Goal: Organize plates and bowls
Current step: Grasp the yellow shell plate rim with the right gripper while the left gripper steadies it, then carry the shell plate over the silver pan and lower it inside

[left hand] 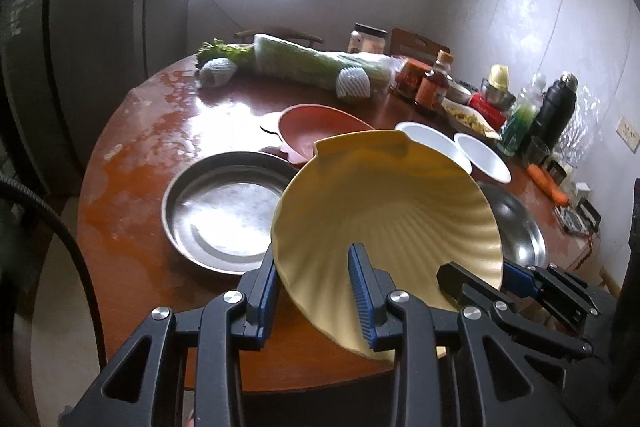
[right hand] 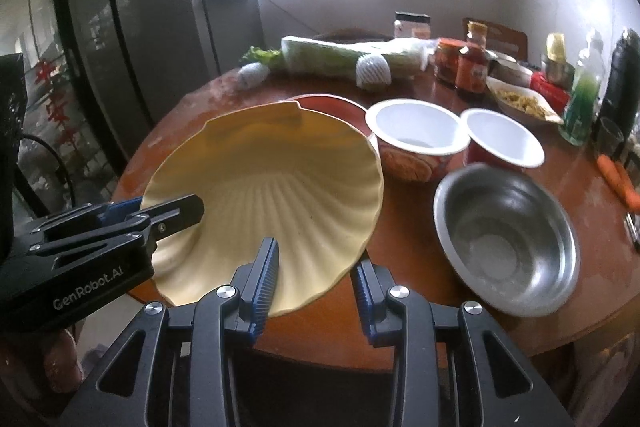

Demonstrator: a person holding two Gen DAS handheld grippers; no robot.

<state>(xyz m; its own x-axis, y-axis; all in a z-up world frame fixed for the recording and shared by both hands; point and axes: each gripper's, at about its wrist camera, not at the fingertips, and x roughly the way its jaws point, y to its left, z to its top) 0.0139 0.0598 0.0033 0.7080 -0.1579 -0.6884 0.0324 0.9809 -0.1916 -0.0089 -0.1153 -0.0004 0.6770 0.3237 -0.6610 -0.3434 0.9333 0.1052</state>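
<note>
Yellow shell plate (left hand: 384,195), one, tilted beside two white bowls (right hand: 416,125) (one steel bowl (right hand: 506,239) nearer), pinched at its rim by left gripper (left hand: 314,291) and right gripper (right hand: 316,277).

Legible text: "GenRobot.AI", white lettering on the black body of the left tool (right hand: 182,213), seen from the right wrist view. Labels on the orange-labelled sauce bottle (right hand: 472,69) and the red-lidded jar (right hand: 447,61) on the surface: print present, too blurred to read.

home kitchen: fridge (right hand: 132,39), cluttered dining table (left hand: 132,155).
</note>
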